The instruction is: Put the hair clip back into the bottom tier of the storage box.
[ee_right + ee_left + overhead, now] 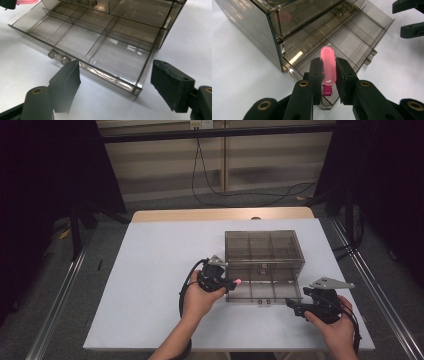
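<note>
The drawer [262, 292] stands pulled out, its compartments open from above; thin dividers [96, 40] split the room inside; the box [264, 251] blocks the far side; bare table [150, 270] lies left

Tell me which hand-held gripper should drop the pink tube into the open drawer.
Left. The left hand-held gripper already clamps the pink tube above the open drawer; the right hand-held gripper is open, holding nothing.

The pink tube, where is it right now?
The pink tube is clamped in the left gripper, held over the left end of the open bottom drawer of the smoky clear drawer box.
</note>
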